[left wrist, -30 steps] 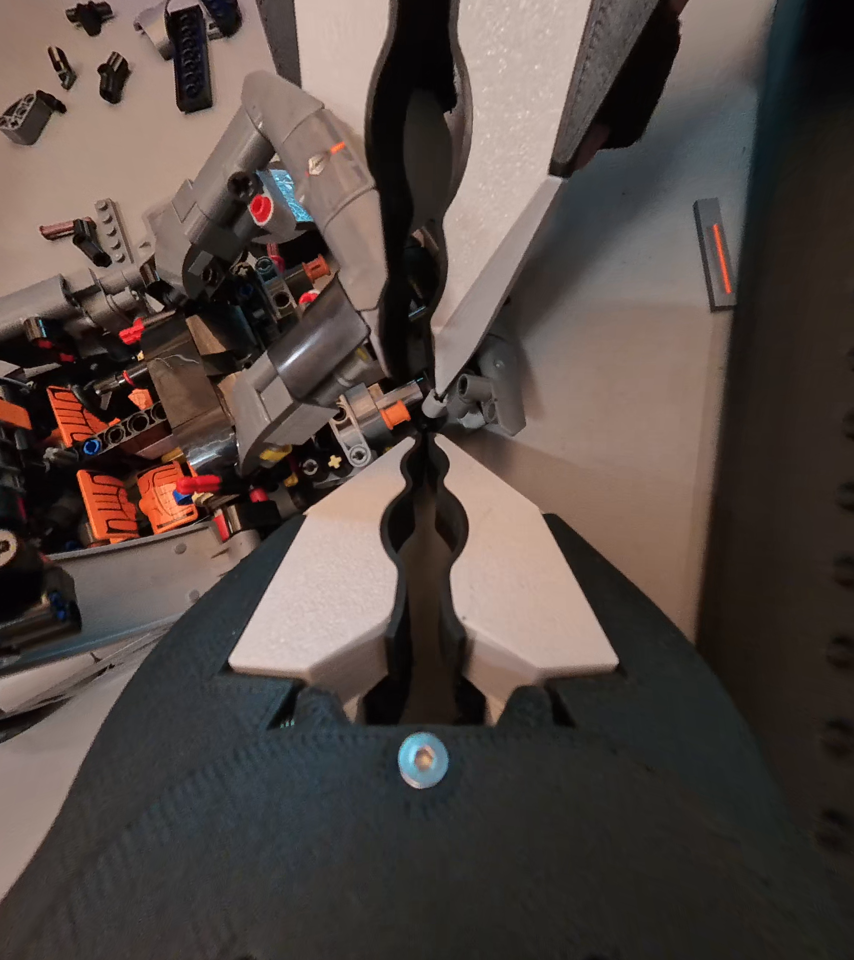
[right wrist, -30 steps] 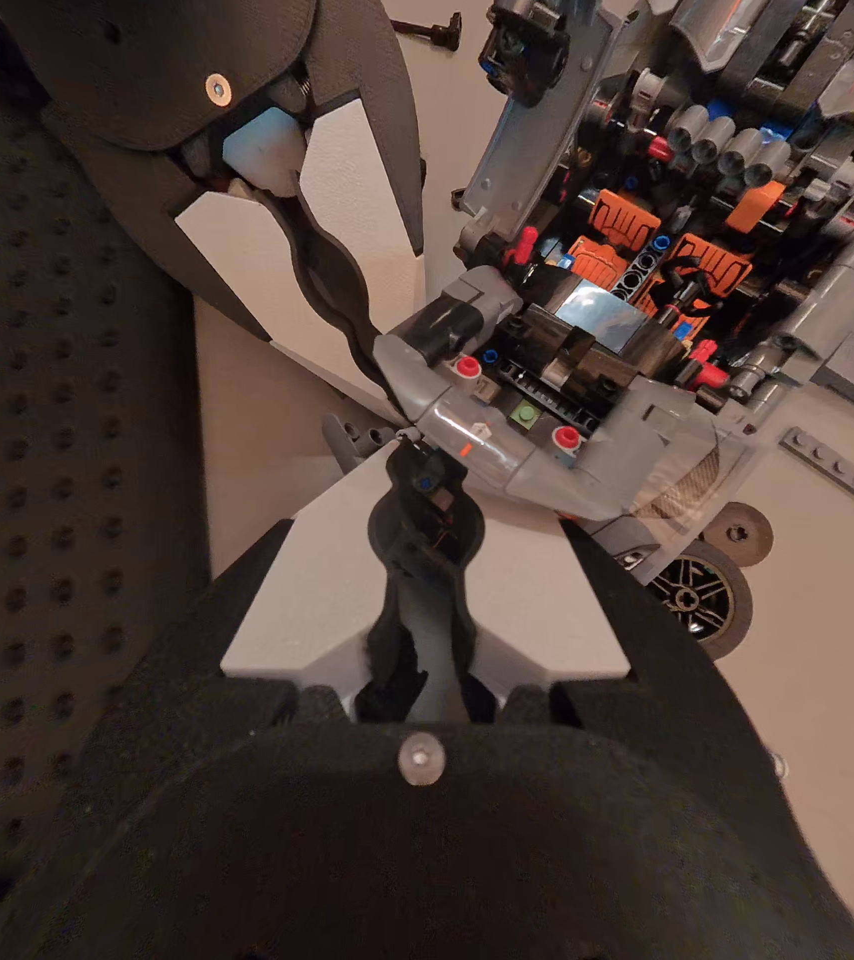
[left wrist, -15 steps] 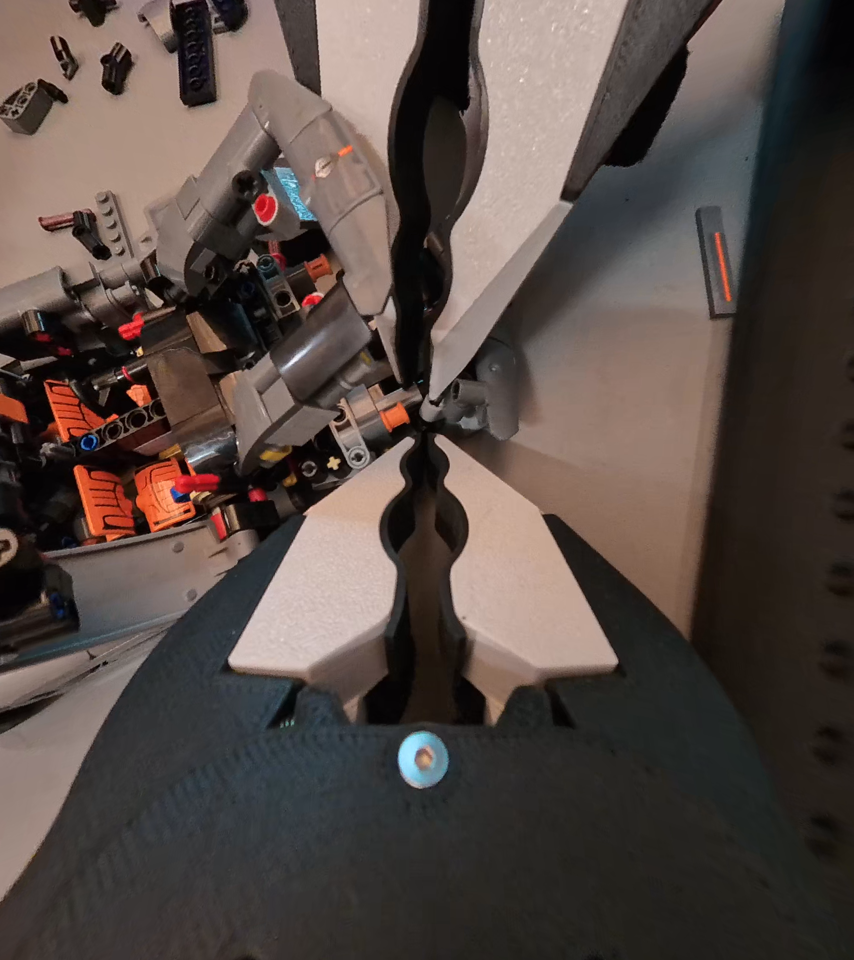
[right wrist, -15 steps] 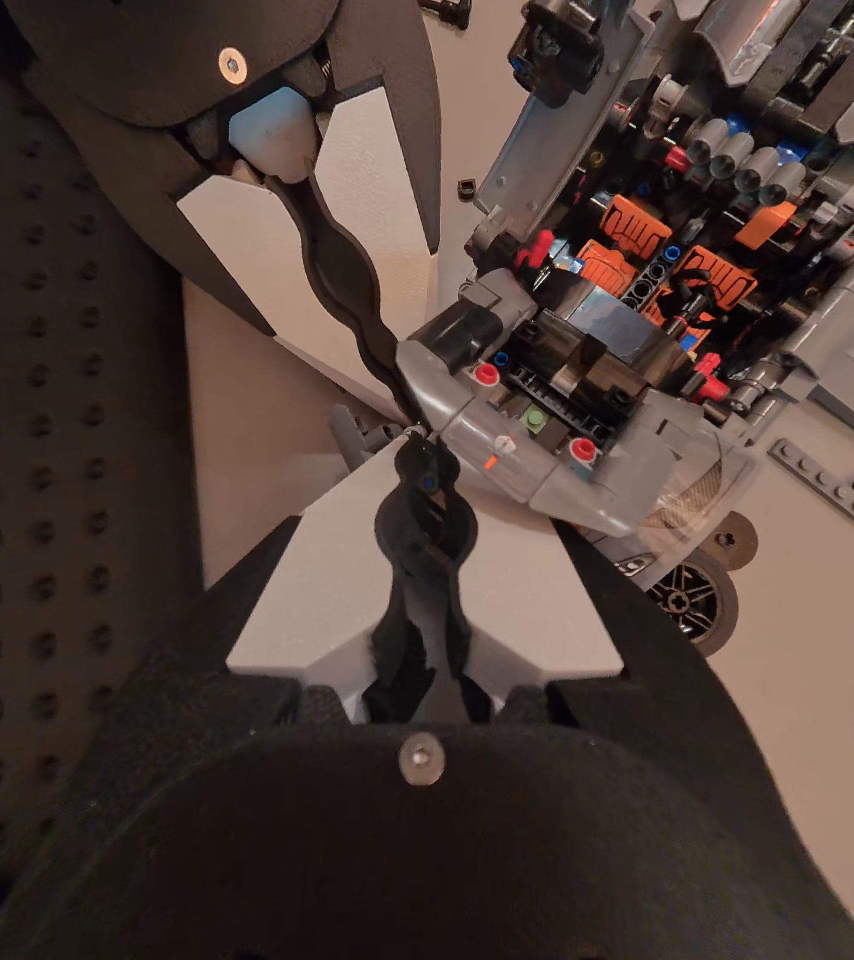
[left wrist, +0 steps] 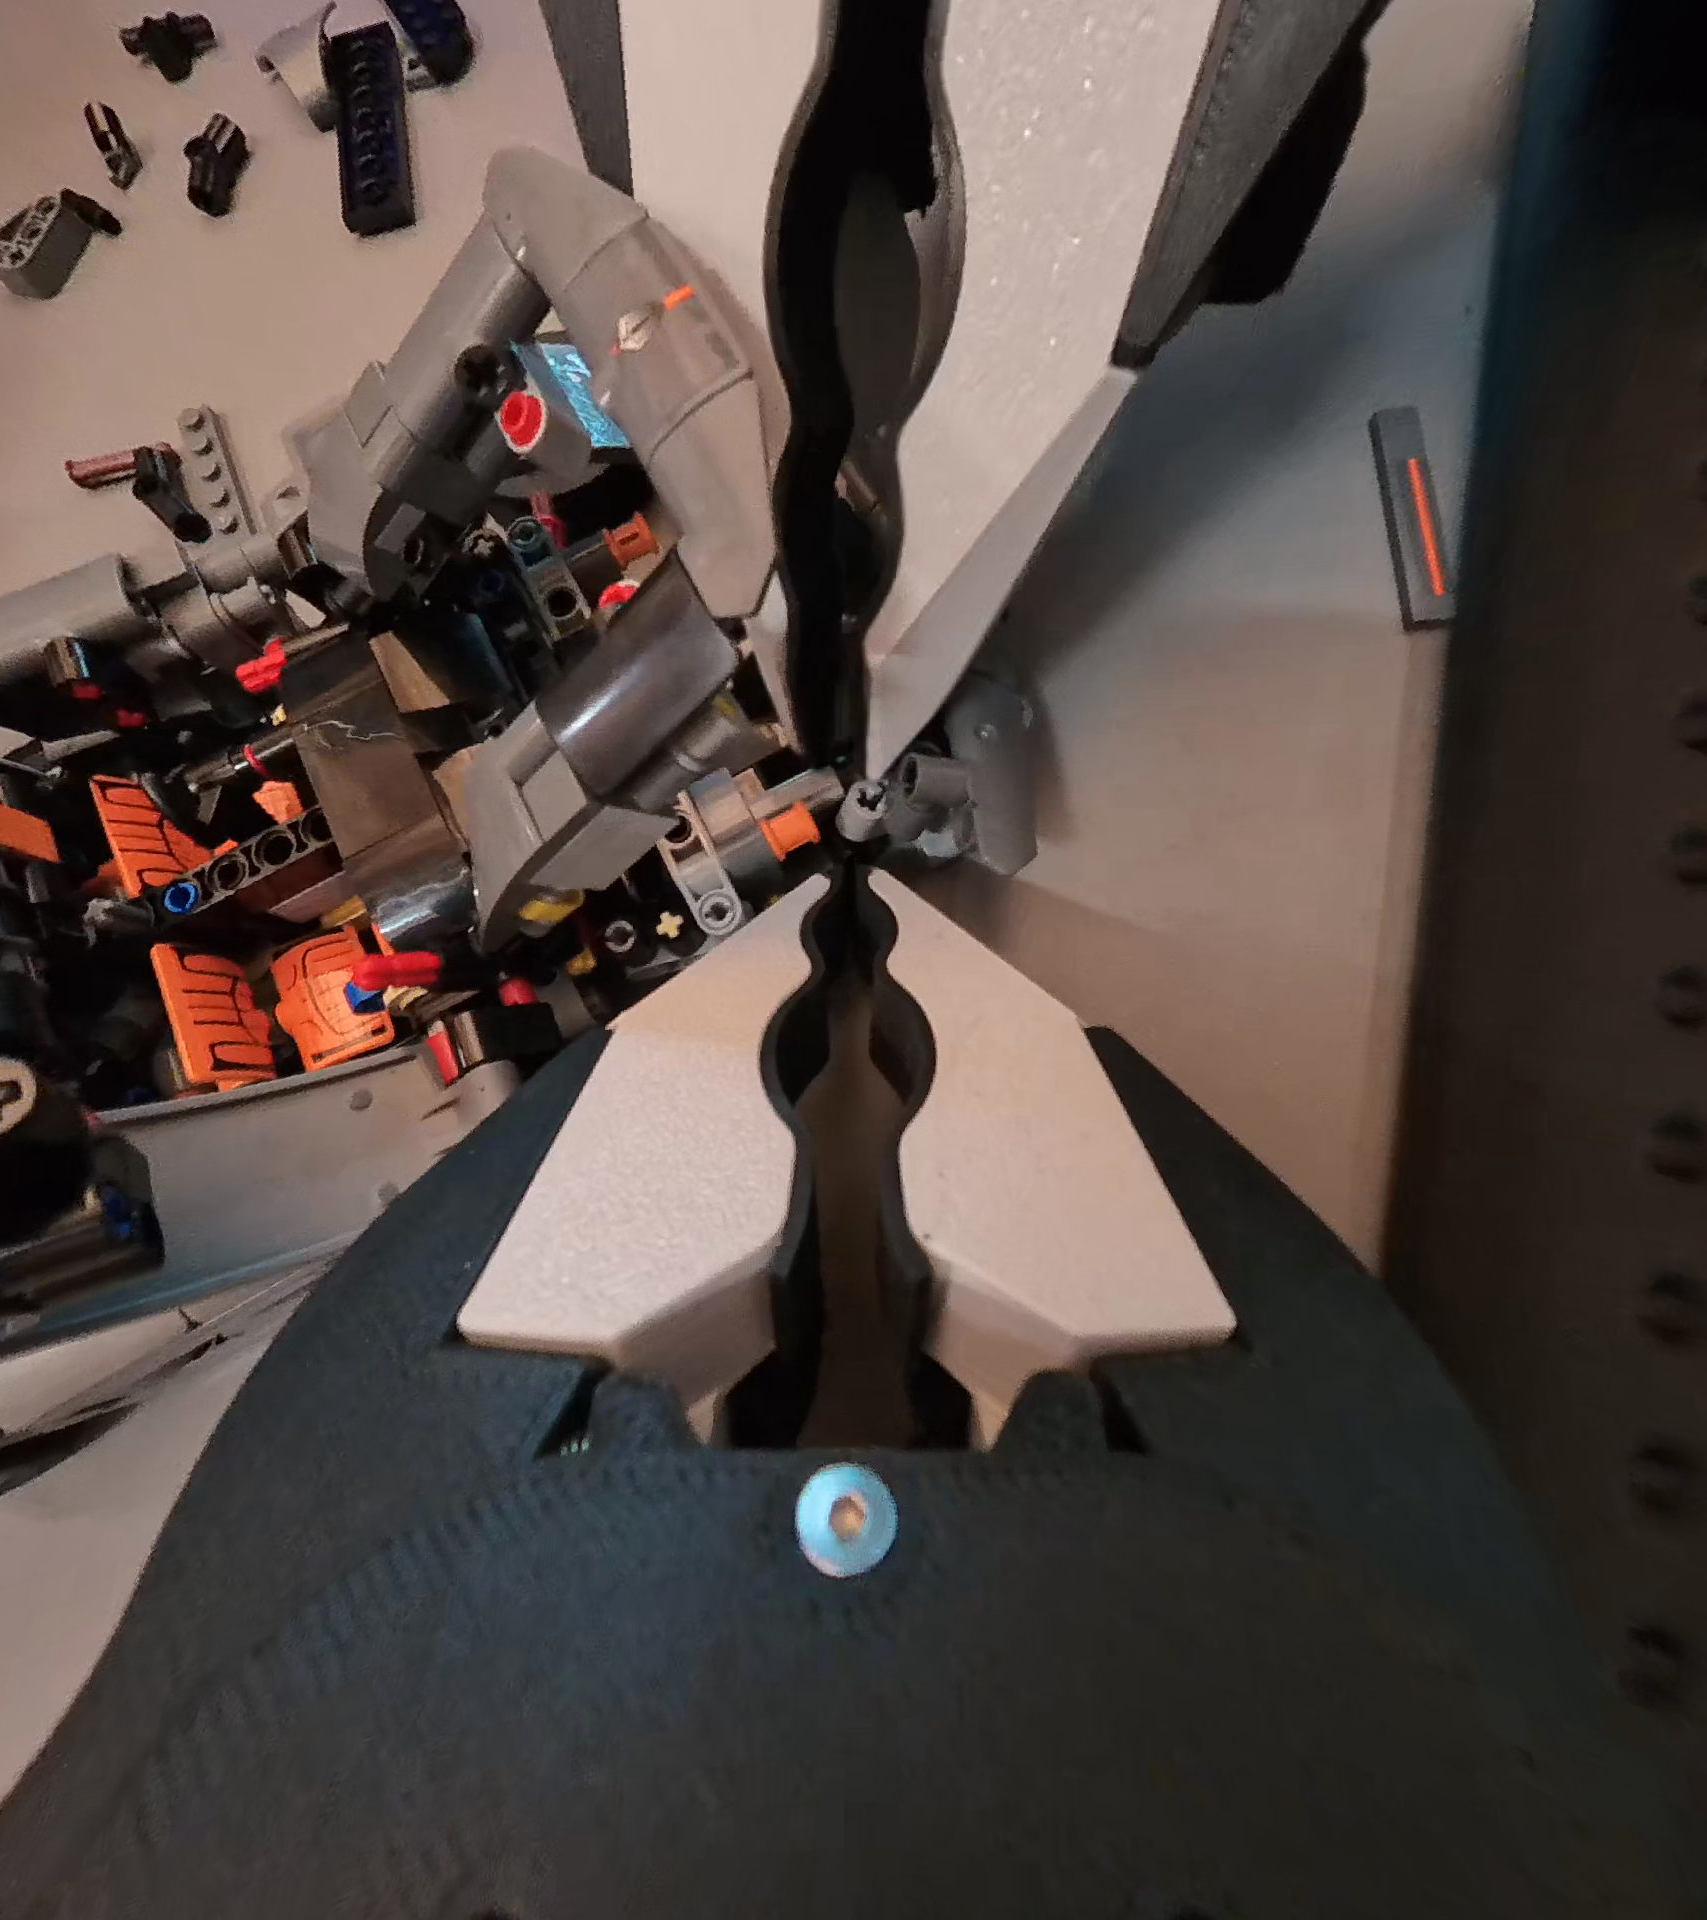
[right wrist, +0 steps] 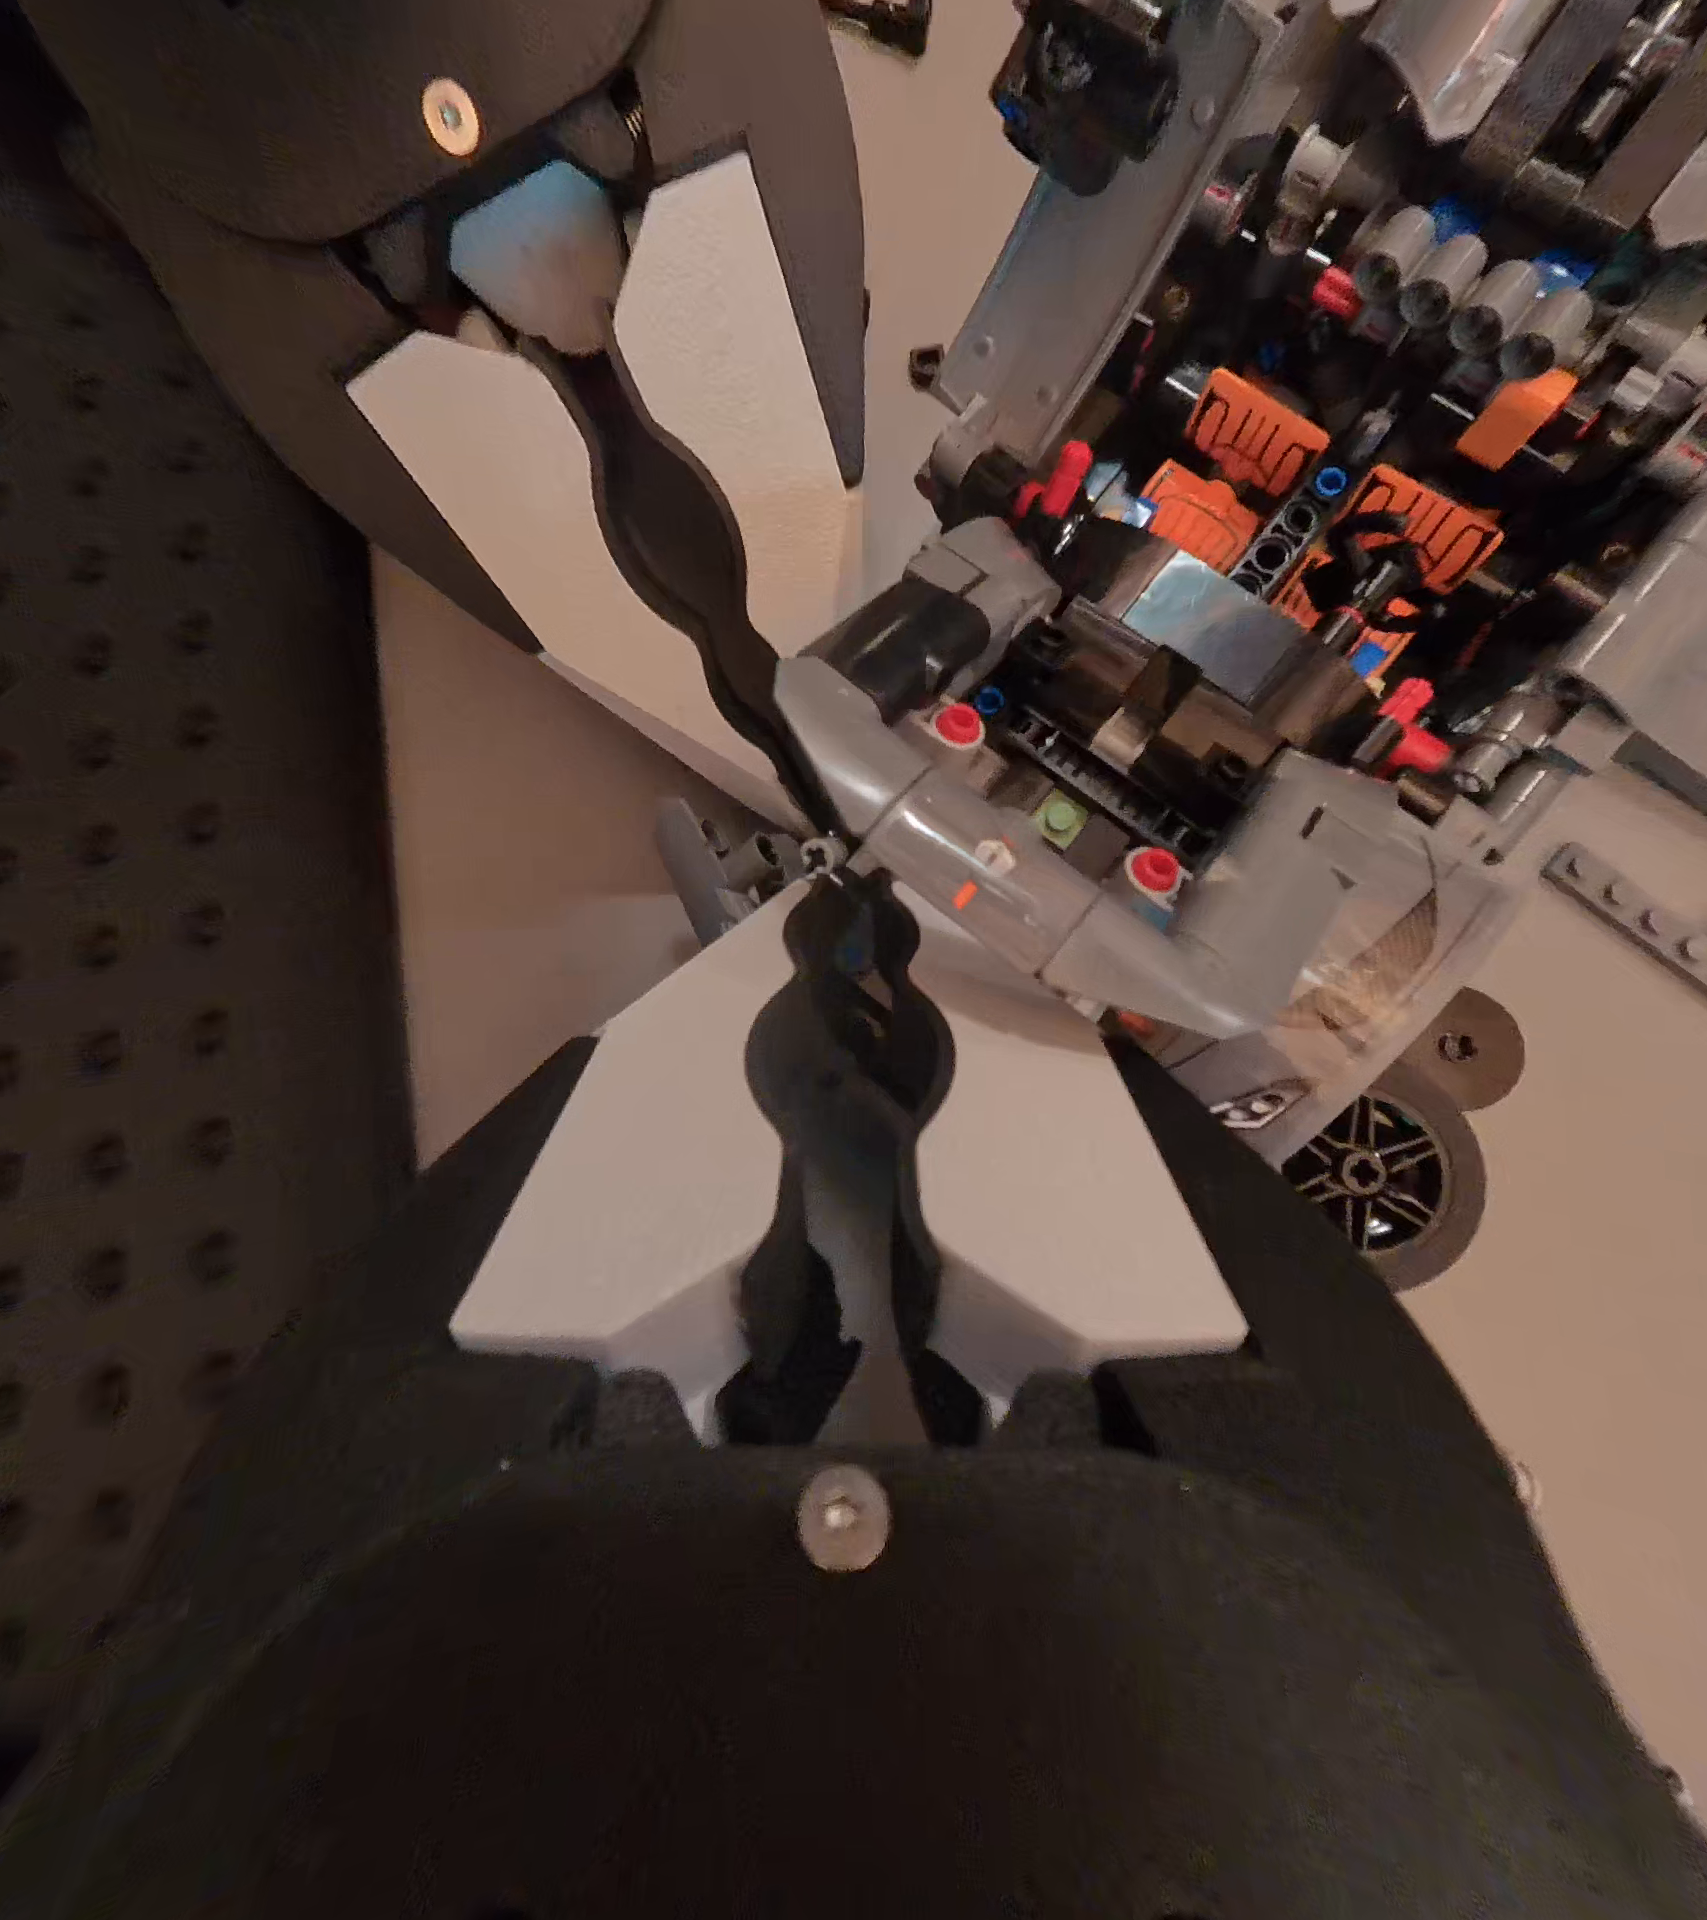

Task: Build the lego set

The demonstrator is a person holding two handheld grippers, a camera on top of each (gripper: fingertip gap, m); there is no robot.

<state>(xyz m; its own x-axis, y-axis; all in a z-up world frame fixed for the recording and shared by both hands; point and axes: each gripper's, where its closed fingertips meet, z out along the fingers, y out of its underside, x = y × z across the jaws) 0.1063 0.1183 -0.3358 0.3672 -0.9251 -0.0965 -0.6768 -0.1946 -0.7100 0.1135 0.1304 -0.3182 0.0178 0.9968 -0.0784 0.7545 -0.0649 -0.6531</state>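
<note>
A grey Lego car model (left wrist: 558,748) with orange and black inner parts lies on the pale table; it also shows in the right wrist view (right wrist: 1192,831). A small grey connector piece with a cross-ended pin (left wrist: 942,800) sits at the model's front corner, and shows in the right wrist view too (right wrist: 821,854). My left gripper (left wrist: 844,873) is shut, tips just short of that pin. My right gripper (right wrist: 833,894) is shut and meets it tip to tip from the opposite side. A dark bit with a blue spot (right wrist: 859,940) shows in the right jaws' gap; I cannot tell whether it is held.
Loose dark and grey pieces (left wrist: 371,135) lie at the far left of the table. A dark strip with an orange line (left wrist: 1412,520) lies beside a studded dark baseplate (left wrist: 1659,935). A spoked wheel (right wrist: 1374,1184) and a long grey plate (right wrist: 1680,956) lie right of the model.
The right gripper has shifted and turned a little against the model, so the model sits farther right in its view. The left gripper, the model and the connector hold their places.
</note>
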